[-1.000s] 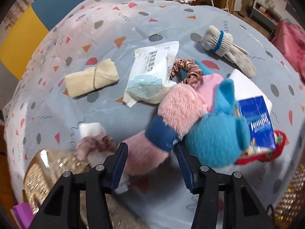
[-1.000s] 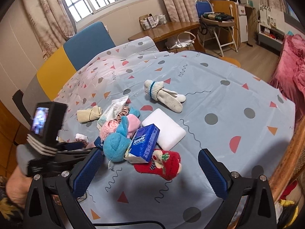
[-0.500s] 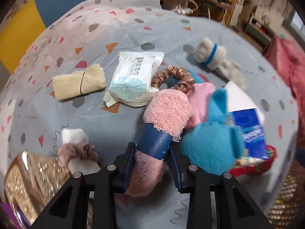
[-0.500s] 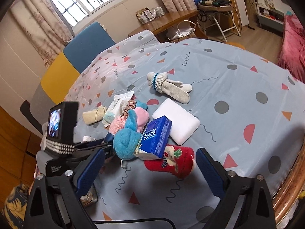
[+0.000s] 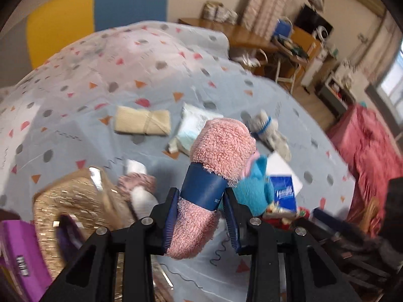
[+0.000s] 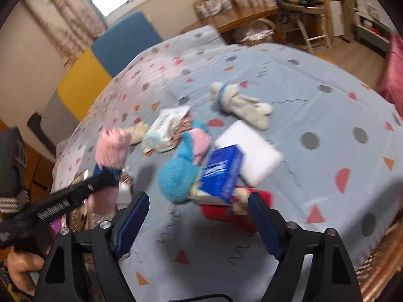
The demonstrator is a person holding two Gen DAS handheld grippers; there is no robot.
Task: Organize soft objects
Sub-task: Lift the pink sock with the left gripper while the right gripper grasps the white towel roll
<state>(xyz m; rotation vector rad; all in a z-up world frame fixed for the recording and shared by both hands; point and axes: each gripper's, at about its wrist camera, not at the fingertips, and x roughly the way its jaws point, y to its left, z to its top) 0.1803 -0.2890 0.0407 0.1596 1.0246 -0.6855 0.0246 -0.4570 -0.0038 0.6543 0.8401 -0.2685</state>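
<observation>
My left gripper (image 5: pixel 201 216) is shut on a pink fluffy roll with a dark blue band (image 5: pixel 221 146), held up off the table and tilted; the right wrist view shows this roll (image 6: pixel 112 146) at the left. My right gripper (image 6: pixel 199 216) hovers low over the table with its jaws closing. The red Christmas sock (image 6: pixel 221 210) lies just ahead between the fingertips, and no pad touches it. A blue plush (image 6: pixel 176 178) and a blue tissue pack (image 6: pixel 221 173) rest against the sock.
On the dotted cloth lie a white pad (image 6: pixel 249 156), a white glove with a blue cuff (image 6: pixel 239 103), a wipes pack (image 6: pixel 166 128), a beige roll (image 5: pixel 141 123) and a scrunchie on a white roll (image 5: pixel 137 183). A golden basket (image 5: pixel 75 209) and purple box (image 5: pixel 17 259) sit near left.
The left jaws closed on the pink roll and lifted it off the table, tilting it upright. The right jaws narrowed and came nearer the red sock.
</observation>
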